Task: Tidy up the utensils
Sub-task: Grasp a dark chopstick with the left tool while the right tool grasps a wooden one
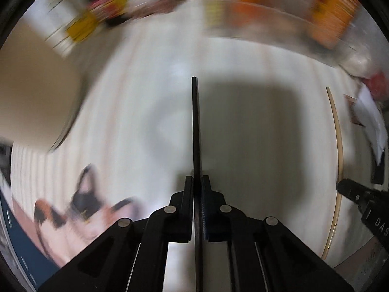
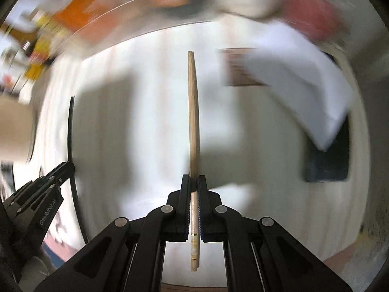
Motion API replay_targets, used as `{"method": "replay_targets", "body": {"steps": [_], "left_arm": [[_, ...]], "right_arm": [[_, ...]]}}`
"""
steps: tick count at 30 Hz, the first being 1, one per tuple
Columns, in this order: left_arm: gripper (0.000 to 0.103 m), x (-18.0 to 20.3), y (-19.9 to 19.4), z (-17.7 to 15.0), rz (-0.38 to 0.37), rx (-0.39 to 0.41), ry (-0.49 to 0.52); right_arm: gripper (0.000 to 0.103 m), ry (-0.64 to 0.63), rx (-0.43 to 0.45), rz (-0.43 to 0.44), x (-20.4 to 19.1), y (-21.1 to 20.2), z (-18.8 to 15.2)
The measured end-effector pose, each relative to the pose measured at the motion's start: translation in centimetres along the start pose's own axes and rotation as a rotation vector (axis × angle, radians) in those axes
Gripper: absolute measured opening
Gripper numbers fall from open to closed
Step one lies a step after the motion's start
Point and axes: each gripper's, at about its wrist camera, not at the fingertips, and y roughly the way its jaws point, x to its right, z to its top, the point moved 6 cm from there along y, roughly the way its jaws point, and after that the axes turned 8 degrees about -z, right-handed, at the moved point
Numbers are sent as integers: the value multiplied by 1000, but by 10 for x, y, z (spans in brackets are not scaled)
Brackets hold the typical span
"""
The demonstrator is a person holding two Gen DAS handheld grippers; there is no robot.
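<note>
My left gripper (image 1: 197, 178) is shut on black chopsticks (image 1: 196, 126) that point straight ahead, above a pale wooden table (image 1: 136, 112). My right gripper (image 2: 193, 177) is shut on light wooden chopsticks (image 2: 193, 112), also pointing ahead above the table. In the left wrist view the right gripper (image 1: 340, 186) and its wooden chopsticks (image 1: 338, 146) show at the right edge. In the right wrist view the left gripper (image 2: 71, 165) and the black chopsticks (image 2: 70, 131) show at the left. Both views are motion-blurred.
A tan box or holder (image 1: 36, 82) stands at the left. A cat-print mat (image 1: 80, 204) lies at the near left. White paper (image 2: 304, 90) and a dark flat object (image 2: 328, 160) lie at the right. Blurred orange and yellow packages (image 1: 330, 22) line the far edge.
</note>
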Motion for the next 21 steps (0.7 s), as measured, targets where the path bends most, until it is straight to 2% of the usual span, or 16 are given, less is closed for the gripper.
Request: {"method": "replay_targets", "body": {"steps": [5,10,14,18,21], "left_arm": [[4,-53,-11,-29,28,-18,-131],[4,-73,-17,-49,16,-19,-222],[4,-83,-12,-41,-6,-19,-253],[4,-90,-13,-40,-10,-19,-264],[4,-98,-15,-38,-7,-27,-269]], "right_arm": [[5,-199,-23,36,-77,2,-14],[5,-347,-49,-1,-111,2,-29],[9,-377,-103,-19,-122,7,-15],[15,-365,-84,-46,-128,7,5],[16,-360,-77,-69,-136,12,21]]}}
